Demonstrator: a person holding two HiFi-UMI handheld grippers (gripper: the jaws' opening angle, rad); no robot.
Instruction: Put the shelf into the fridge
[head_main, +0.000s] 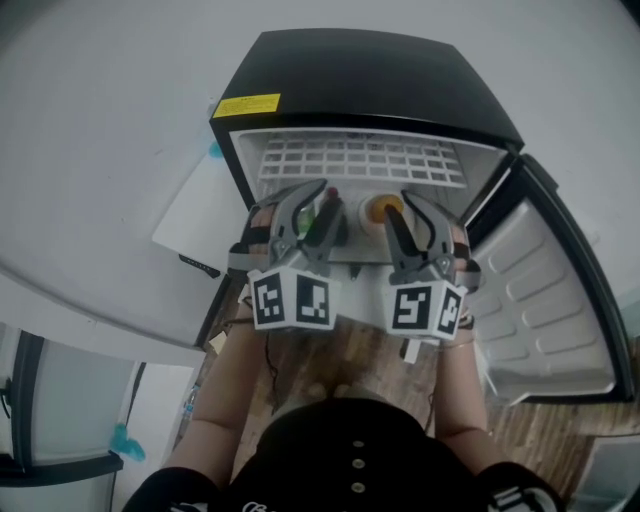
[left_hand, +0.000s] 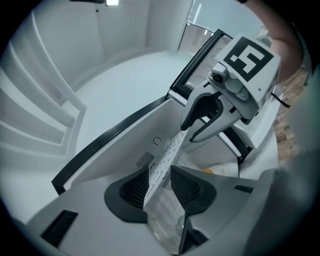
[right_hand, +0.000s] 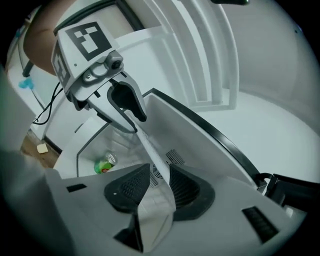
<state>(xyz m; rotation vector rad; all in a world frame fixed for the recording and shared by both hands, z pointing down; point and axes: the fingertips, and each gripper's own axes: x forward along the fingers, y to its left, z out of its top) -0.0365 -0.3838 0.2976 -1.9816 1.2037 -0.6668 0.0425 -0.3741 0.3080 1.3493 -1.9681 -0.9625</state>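
Observation:
The black mini fridge (head_main: 380, 80) stands open on the floor, its door (head_main: 545, 290) swung out to the right. The white grid shelf (head_main: 355, 158) lies high inside it. My left gripper (head_main: 312, 200) and right gripper (head_main: 405, 205) reach into the opening side by side. In the left gripper view the shelf (left_hand: 167, 152) runs edge-on and tilted between the dark pads of my left gripper (left_hand: 161, 182); both pads touch it. The right gripper view shows the same: the shelf (right_hand: 150, 150) sits in my right gripper (right_hand: 161, 182). Each view shows the other gripper on the shelf's far end.
A green can (right_hand: 105, 163) and an orange-topped item (head_main: 385, 208) lie low inside the fridge. Moulded ledges line the fridge's side walls (left_hand: 45, 115). A white panel (head_main: 200, 215) leans at the fridge's left. The floor (head_main: 370, 350) is wood.

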